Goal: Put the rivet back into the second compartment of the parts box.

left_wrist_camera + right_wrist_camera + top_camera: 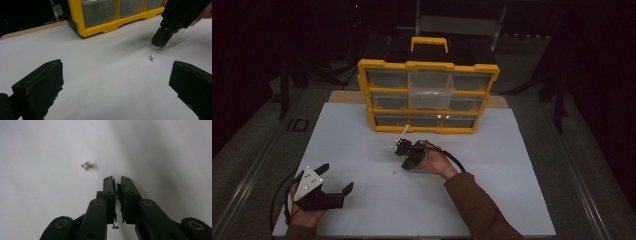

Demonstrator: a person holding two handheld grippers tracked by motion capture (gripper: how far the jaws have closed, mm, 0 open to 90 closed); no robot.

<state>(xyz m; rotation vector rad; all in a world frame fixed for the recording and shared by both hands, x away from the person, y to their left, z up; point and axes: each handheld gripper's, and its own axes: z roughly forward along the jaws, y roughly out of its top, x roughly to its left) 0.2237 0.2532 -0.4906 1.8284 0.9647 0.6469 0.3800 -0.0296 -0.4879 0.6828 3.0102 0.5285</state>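
Observation:
A small silver screw [394, 173] [151, 57] [87, 166] lies loose on the white table top [377, 200]. My right gripper [406, 165] [158, 43] [117, 180] hovers just beside it, tips angled down at the table, jaws shut with nothing between them. The screw sits a little ahead and to the left of those tips in the right gripper view. My left gripper [335, 179] [116, 67] rests low at the front left of the table, open and empty, facing the screw from a distance.
A yellow drawer organizer [428, 65] with a black top and yellow handle stands at the back of the table. Its top middle clear drawer [429, 89] is pulled out. A thin pale strip [402, 133] lies in front of it. Dark floor surrounds the table.

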